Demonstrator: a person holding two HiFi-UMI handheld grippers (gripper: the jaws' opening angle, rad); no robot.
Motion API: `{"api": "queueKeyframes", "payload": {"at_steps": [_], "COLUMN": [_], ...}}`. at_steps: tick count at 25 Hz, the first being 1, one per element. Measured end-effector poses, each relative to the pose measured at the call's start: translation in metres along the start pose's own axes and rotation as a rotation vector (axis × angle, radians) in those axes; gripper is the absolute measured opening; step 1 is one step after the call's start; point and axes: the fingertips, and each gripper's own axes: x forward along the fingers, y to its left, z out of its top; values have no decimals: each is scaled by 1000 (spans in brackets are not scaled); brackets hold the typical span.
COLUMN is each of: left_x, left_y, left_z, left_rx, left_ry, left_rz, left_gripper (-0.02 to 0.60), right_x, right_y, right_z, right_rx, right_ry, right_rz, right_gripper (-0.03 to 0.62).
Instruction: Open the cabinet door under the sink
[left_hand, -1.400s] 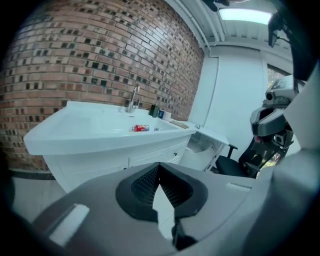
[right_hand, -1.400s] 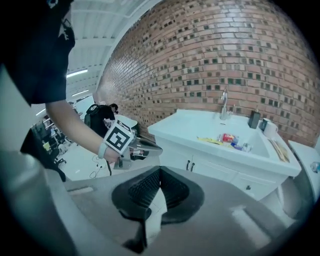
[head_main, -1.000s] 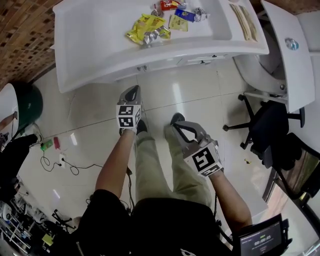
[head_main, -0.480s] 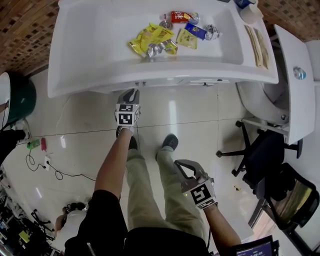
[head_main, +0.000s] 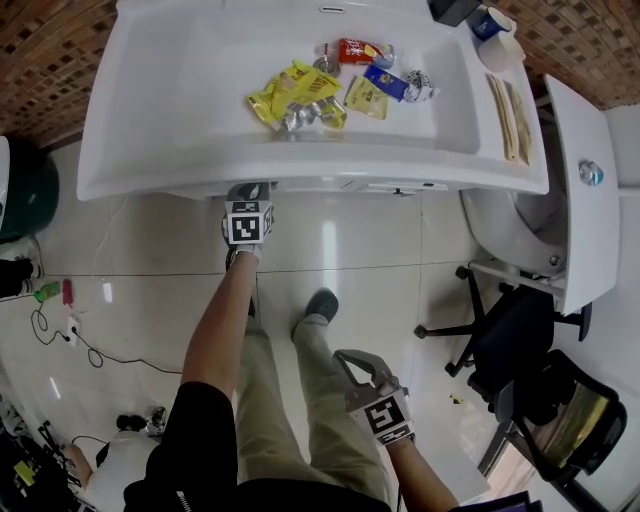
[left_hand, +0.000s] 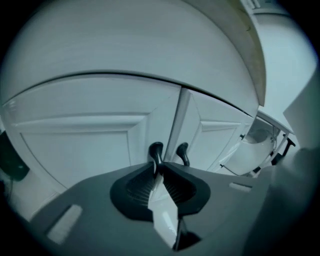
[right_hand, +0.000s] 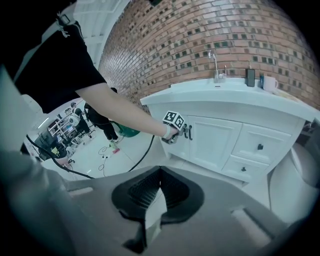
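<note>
- Left hand-held gripper (head_main: 247, 190): over open floor a second ago, now tucked under the front rim of the sink (head_main: 180, 90). Jaws are drawn to a narrow slit and appear to pinch the lower end of the left door handle (left_hand: 156, 150).
- Cabinet door (left_hand: 75, 145): below the sink, flush with its neighbour, centre seam shut. The right door handle (left_hand: 183, 152) sits just beside, untouched.
- Right hand-held gripper (head_main: 352, 368): has dropped back by the thigh, well apart from the cabinet. Jaws together, nothing between them.
- Judgement: the reach is done; the pull outward remains.
</note>
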Motion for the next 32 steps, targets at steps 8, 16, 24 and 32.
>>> {"api": "queueKeyframes", "payload": {"at_steps": [8,16,24,32], "left_x": [-14,-47,-89,-123], "left_y": [-1,-5,1,9], "left_z": [-13,-52,-88,-118], "left_rx": [-4,32,4,-52], "left_ry": [9,-13,-6,30], "left_rz": [61,55,50,57], "left_gripper": [58,57,61,67], "right_x": [-3,-4,-7,-10], "right_y": [-7,-5,-6,-4], "right_z": [-1,4,19,30], "right_rx": [0,-16,-49,-91], "right_ry": [3,2,10,34], "right_rz": [-14,-17,-34,-33], "right_gripper": [-9,-9,-9,-9]}}
